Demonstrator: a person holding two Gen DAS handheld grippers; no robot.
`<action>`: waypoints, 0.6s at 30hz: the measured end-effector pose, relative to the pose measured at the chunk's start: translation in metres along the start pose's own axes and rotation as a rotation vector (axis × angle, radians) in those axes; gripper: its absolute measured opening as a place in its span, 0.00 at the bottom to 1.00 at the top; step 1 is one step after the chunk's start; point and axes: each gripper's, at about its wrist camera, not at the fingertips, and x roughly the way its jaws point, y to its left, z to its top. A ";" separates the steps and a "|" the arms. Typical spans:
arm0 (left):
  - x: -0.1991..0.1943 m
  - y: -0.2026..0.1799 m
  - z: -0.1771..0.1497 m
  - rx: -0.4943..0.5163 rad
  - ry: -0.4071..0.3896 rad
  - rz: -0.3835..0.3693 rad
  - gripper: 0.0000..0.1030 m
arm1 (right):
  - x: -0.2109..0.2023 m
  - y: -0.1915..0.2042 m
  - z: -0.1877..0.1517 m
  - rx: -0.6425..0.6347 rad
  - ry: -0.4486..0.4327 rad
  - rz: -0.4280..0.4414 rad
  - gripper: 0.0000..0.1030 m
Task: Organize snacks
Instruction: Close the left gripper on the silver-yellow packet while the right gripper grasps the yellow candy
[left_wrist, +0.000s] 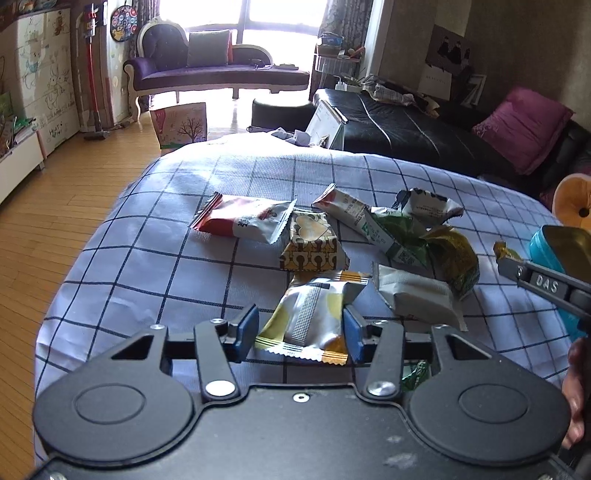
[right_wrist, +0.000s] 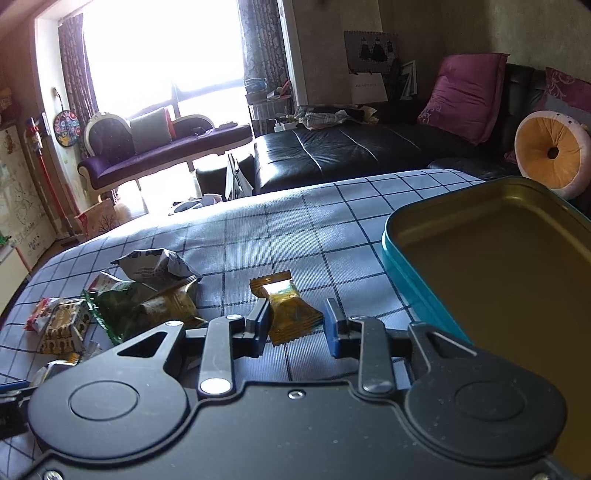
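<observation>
Several snack packets lie in a loose pile (left_wrist: 369, 236) on a blue checked tablecloth (left_wrist: 155, 236). My left gripper (left_wrist: 301, 328) is open around a yellow-and-white packet (left_wrist: 310, 317), its blue pads on either side of it. My right gripper (right_wrist: 295, 321) is open around a small golden-orange packet (right_wrist: 288, 310) that lies apart from the pile (right_wrist: 147, 295). A teal tin with a gold inside (right_wrist: 498, 258) stands just right of the right gripper. The tin (left_wrist: 554, 243) and the right gripper's arm (left_wrist: 546, 284) show at the right edge of the left wrist view.
The table's left edge drops to a wooden floor (left_wrist: 55, 206). A black leather sofa (right_wrist: 351, 151) with a purple cushion (right_wrist: 465, 96) and a round orange plush (right_wrist: 546, 151) stands behind the table. A white calendar stand (left_wrist: 327, 125) sits at the far table edge.
</observation>
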 end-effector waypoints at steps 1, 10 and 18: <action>-0.002 0.000 0.000 -0.007 -0.005 -0.006 0.46 | -0.003 -0.002 0.000 0.008 -0.001 0.007 0.39; -0.003 -0.003 -0.001 -0.010 0.001 -0.011 0.44 | -0.003 -0.009 0.002 0.051 0.014 0.047 0.39; 0.005 -0.002 0.000 -0.054 0.030 -0.014 0.53 | -0.006 -0.002 -0.003 0.016 0.013 0.067 0.39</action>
